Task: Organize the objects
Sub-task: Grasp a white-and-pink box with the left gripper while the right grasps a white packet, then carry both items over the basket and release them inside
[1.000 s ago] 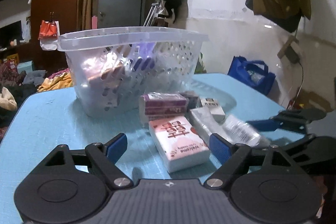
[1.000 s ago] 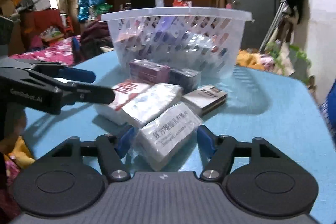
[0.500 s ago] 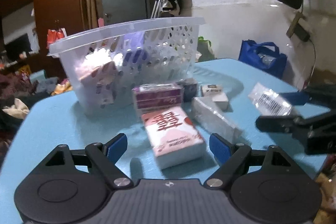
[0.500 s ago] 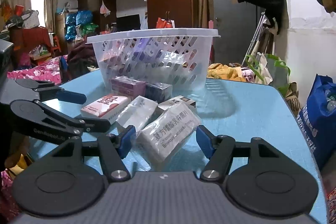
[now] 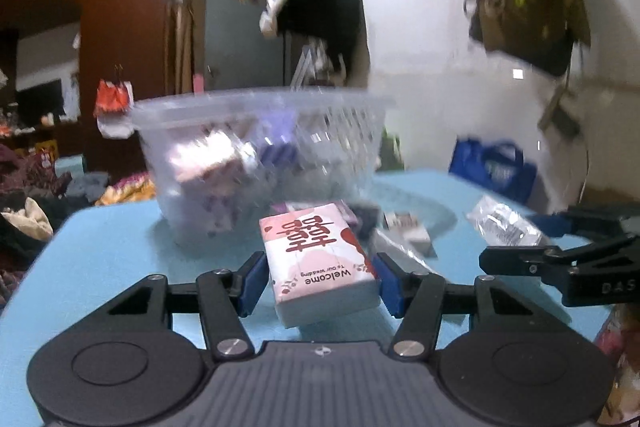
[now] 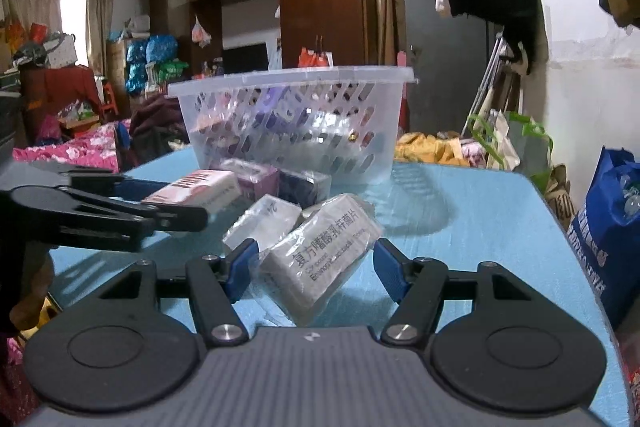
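Note:
A pink-and-white box (image 5: 320,255) printed "Welcome" sits between the blue pads of my left gripper (image 5: 322,279); the jaws are closing and both pads touch its sides. In the right wrist view the same box (image 6: 200,187) shows between the left gripper's (image 6: 184,201) black fingers. My right gripper (image 6: 314,267) is shut on a clear-wrapped white pack (image 6: 320,255) and holds it above the table; the left wrist view shows that pack (image 5: 504,227) raised at the right. A clear perforated basket (image 5: 260,107) (image 6: 292,79) with several packs inside stands behind.
On the blue table (image 6: 480,227) a purple box (image 6: 256,179), a dark box (image 6: 308,187) and another wrapped white pack (image 6: 264,223) lie before the basket. A blue bag (image 6: 612,227) stands on the floor past the right table edge. Cluttered furniture lies beyond.
The left gripper's jaws have closed in from wide apart onto the pink-and-white box. The right gripper still holds the wrapped pack, raised off the table compared with a second ago.

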### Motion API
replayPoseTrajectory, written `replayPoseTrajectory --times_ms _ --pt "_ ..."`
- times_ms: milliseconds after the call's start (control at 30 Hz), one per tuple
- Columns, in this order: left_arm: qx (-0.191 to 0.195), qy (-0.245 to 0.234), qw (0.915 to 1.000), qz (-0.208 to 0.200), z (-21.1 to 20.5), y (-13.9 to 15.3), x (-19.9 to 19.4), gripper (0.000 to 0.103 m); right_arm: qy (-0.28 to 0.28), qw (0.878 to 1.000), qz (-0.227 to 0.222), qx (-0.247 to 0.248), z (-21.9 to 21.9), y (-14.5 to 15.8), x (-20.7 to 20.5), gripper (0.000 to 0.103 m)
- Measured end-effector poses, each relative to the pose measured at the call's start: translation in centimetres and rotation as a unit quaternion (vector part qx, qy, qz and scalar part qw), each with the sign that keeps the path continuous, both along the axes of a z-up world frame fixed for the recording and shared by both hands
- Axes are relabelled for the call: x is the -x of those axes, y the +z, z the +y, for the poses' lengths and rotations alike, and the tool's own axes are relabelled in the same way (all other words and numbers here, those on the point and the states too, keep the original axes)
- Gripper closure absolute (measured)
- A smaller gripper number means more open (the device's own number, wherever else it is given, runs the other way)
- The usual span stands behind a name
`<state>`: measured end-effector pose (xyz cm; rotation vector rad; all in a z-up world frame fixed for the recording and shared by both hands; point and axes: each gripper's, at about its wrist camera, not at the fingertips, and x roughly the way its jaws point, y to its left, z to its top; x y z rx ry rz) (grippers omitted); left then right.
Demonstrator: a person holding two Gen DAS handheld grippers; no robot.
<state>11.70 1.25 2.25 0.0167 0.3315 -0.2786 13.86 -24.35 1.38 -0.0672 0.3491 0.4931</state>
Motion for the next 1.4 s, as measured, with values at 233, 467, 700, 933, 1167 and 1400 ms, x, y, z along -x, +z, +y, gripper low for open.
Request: replayPoseTrajectory --times_ms 233,467,700,933,1167,1400 --pt "0.026 0.016 0.9983 -0.05 2.4 1.3 1.0 0.042 -0.002 0.999 -0.033 0.005 0.6 0.0 0.3 0.037" --pt "0.024 0.007 0.9982 -0.055 2.4 1.1 1.0 0.042 0.004 0.999 -0.032 0.007 0.9 0.1 0.0 0.045" --pt "0.037 0.0 0.9956 -0.086 3.1 1.7 1.9 0.042 -0.001 1.0 -0.031 -0.002 0.5 0.2 0.1 0.046" --pt "0.059 -0.002 0.9931 -0.101 3.9 3.7 1.6 0.042 0.002 0.999 -0.048 -0.019 0.4 1.8 0.4 0.046" --pt "0.061 0.016 0.99 -0.126 5.1 10.4 -2.1 0.042 -0.005 0.995 -0.104 -0.006 3.1 8.0 -2.0 0.046" --pt "0.057 0.032 0.9934 -0.094 4.9 14.2 -8.2 0.042 0.0 0.991 -0.132 -0.013 6.1 11.9 -6.9 0.046"
